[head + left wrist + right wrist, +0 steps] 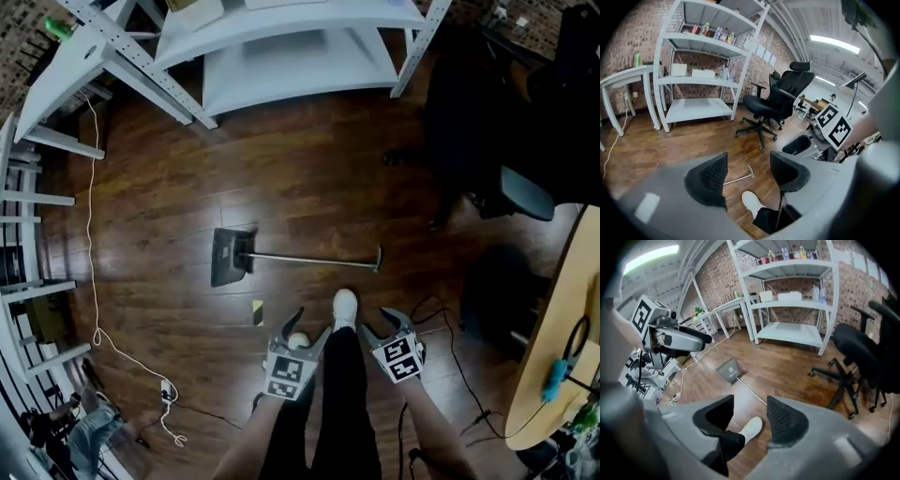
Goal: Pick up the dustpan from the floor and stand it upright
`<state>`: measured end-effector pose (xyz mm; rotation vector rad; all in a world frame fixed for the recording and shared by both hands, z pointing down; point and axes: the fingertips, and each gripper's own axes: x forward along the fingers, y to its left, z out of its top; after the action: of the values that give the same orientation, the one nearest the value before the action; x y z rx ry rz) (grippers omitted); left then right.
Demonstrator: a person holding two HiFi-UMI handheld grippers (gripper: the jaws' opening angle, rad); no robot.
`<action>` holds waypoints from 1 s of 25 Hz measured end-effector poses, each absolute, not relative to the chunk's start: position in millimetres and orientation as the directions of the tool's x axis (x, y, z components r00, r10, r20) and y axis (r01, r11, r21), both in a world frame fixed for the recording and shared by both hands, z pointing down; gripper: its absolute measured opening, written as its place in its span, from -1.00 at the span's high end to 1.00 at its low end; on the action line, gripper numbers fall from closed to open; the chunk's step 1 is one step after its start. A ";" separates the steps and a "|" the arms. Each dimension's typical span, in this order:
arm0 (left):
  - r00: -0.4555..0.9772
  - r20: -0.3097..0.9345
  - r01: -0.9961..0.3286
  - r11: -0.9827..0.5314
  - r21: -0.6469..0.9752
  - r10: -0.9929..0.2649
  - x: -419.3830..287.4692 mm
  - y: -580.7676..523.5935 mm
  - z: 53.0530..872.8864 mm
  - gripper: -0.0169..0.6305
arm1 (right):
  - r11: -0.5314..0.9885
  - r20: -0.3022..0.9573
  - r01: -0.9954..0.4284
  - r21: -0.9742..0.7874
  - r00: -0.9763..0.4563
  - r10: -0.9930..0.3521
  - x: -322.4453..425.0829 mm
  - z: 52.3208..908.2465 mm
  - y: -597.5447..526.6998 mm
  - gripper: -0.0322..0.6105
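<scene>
1. Holding nothing: left gripper (309, 324) and right gripper (385, 323), one on each side of the white shoe (345, 305), jaws apart, only floor and shoe showing between them.
2. To be picked up: dustpan (231, 255), flat on the wood floor just beyond the shoe, pan end off to the left, thin handle (314, 259) ending near the toe.
3. Likely slip: a thin round handle, prone to rolling in a loose pinch.
4. Likely topple once upright: tall and narrow, so no letting go before settled.
5. Possible kick from the shoe, so near the handle end.
6. Containers: pan apparently empty; shelf (700, 39) well beyond the shoe, carrying bottles (717, 33) above and white boxes (703, 73) below.
</scene>
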<state>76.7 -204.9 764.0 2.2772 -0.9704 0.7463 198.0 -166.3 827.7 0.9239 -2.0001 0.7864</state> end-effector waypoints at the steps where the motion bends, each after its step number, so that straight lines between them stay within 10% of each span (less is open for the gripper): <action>1: 0.574 0.685 -0.769 -0.584 0.261 -0.449 76.5 -209.1 791.1 0.01 | 0.565 0.847 -0.800 -0.205 -0.434 -0.308 201.8 855.2 -172.6 0.25; 14: 0.594 0.776 -0.702 -0.607 0.372 -0.211 108.9 -220.2 1110.1 0.05 | 0.646 0.957 -0.746 -0.160 -0.279 -0.086 267.7 1221.0 -196.7 0.25; 25: 0.588 0.780 -0.723 -0.572 0.387 -0.214 92.3 -211.6 1223.5 0.08 | 0.163 0.952 -0.982 -0.097 -0.140 -0.272 337.0 1359.1 -246.4 0.59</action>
<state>92.3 -211.6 1223.5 2.0965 -0.7412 0.9047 337.0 -246.4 1359.1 1.2401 -1.5756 1.0345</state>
